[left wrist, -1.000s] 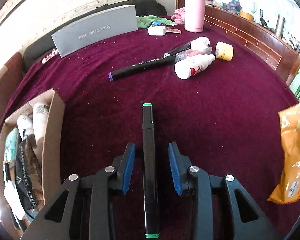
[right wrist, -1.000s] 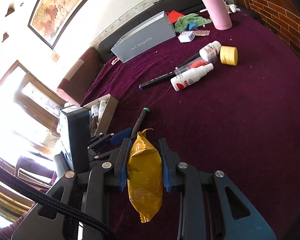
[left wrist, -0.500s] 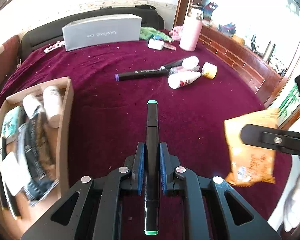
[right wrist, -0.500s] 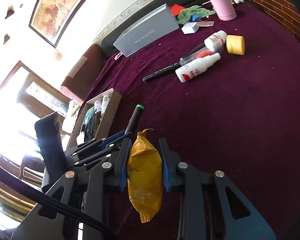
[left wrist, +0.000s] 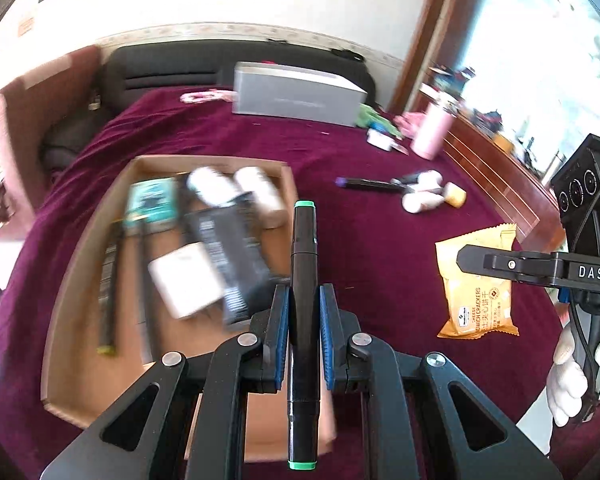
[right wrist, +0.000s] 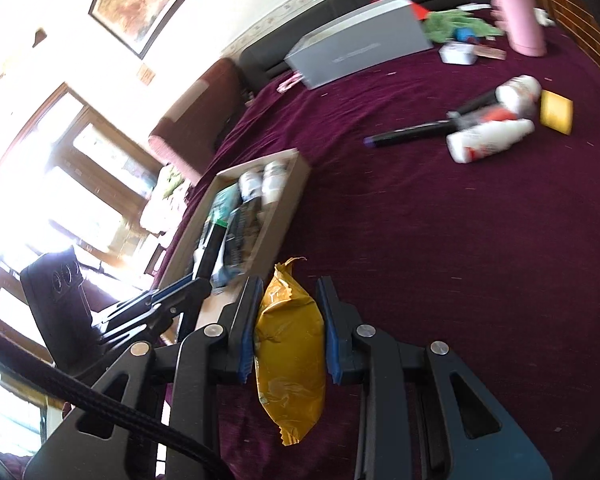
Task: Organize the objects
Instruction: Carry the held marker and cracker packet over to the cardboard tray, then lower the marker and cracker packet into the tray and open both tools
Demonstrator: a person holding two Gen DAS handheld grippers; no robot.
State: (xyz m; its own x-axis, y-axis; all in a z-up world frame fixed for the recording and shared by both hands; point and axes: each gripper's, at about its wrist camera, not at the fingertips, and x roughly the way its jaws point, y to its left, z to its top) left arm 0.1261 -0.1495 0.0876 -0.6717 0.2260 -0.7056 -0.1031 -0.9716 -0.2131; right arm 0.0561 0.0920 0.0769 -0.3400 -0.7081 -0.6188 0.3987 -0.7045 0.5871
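Note:
My left gripper (left wrist: pixel 304 312) is shut on a black marker with green ends (left wrist: pixel 303 264) and holds it over the right edge of a cardboard box (left wrist: pixel 80 280) that holds bottles, packets and pens. My right gripper (right wrist: pixel 289 312) is shut on a yellow cracker packet (right wrist: pixel 290 356) and holds it above the maroon cloth, just right of the box (right wrist: pixel 288 208). In the left wrist view the packet (left wrist: pixel 480 300) shows at the right. The left gripper (right wrist: pixel 168 300) shows at the left of the right wrist view.
On the maroon cloth (left wrist: pixel 360 248) lie a purple-tipped marker (left wrist: pixel 372 184), white bottles (right wrist: pixel 488 140) and a yellow jar (right wrist: pixel 556 110). A grey box (left wrist: pixel 296 94), a pink flask (left wrist: pixel 434 132) and a green cloth (right wrist: pixel 456 26) stand at the back. A wooden ledge (left wrist: pixel 496 172) runs on the right.
My left gripper shut on the green-ended marker, lifted it and swung left over the cardboard box. My right gripper kept the yellow packet and drifted a little toward the box.

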